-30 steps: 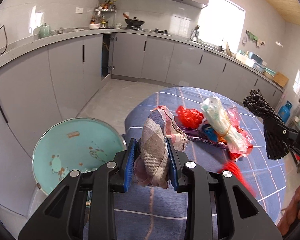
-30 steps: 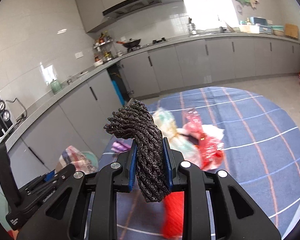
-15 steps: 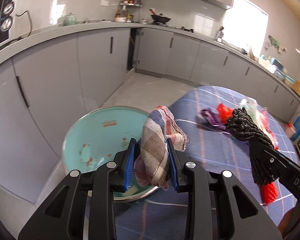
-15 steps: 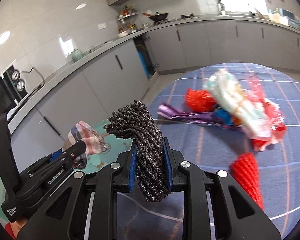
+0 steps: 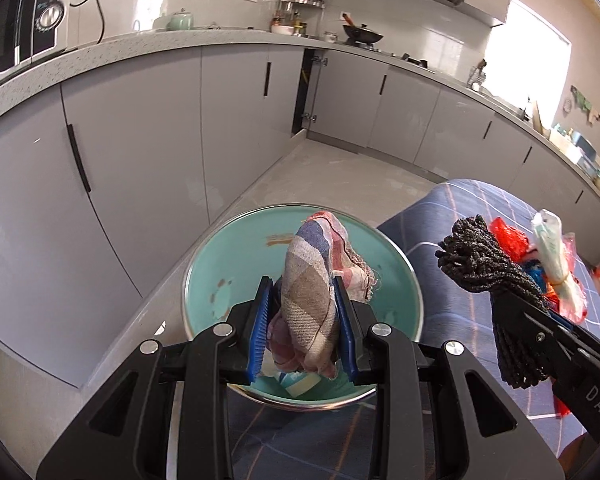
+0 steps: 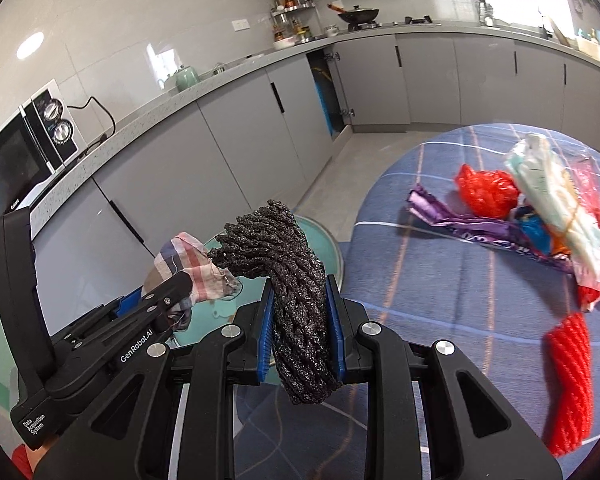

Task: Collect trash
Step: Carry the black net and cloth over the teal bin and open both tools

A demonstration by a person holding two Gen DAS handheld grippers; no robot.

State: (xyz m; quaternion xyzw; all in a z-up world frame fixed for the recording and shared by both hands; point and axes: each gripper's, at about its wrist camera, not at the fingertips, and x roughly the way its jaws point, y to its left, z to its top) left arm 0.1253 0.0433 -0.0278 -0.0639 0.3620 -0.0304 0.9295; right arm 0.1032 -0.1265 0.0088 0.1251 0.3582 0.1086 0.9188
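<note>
Grey kitchen cabinets curve behind a tabletop (image 6: pixel 440 280) draped in blue checked cloth, and just off its edge stands the landmark for this step: a teal bin (image 5: pixel 236 256) with a metal rim.

The left hand-held gripper (image 5: pixel 303 326) is clamped on a bundled plaid rag (image 5: pixel 310 280) and hangs directly above the bin's open mouth. The right hand-held gripper (image 6: pixel 299 338) is closed around a black mesh net (image 6: pixel 296 280), which sits over the bin's near rim, toward the tabletop side. More trash lies on the tabletop well away from the bin: a red plastic bag (image 6: pixel 486 190), a purple wrapper (image 6: pixel 460 222), a pale tied bag (image 6: pixel 548 204) and a red net sleeve (image 6: pixel 570 380).

To finish well, I would open the left jaws first, since the rag looks centred and should fall cleanly. The right hand probably needs to carry the net further over the bin before letting go; released at the rim, the springy mesh could catch or tumble outside. Opening wide helps, as fabric may cling to the ribbed pads.
</note>
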